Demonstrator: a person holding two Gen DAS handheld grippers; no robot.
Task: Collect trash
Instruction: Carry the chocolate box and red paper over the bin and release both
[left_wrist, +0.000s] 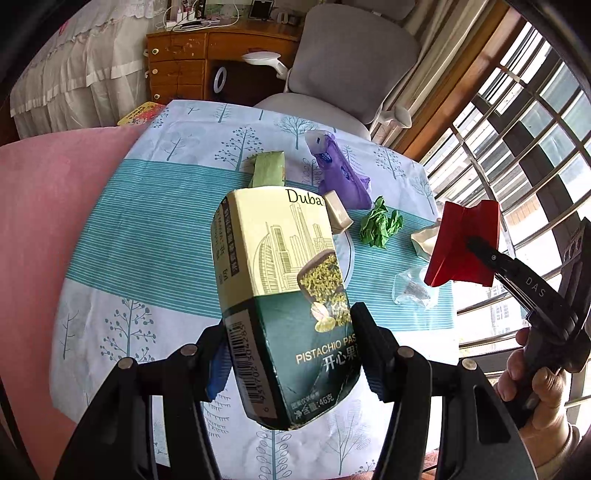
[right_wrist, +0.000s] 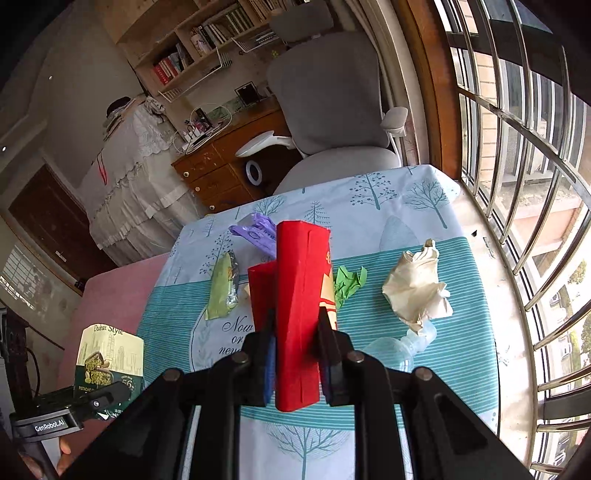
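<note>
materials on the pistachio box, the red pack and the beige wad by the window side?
Pistachio box: printed paperboard, slight sheen, by its creased folded edges and dented side. Red pack: likely thin coated card or stiff paper, matte, with sharp folds and a glued seam. Beige wad: crumpled paper, possibly tissue or wrapping; dull, with soft irregular wrinkles.

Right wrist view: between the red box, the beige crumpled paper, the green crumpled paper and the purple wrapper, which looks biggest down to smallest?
1. red box, though held nearest the camera
2. beige crumpled paper
3. green crumpled paper and purple wrapper: alike, both partly hidden
</note>
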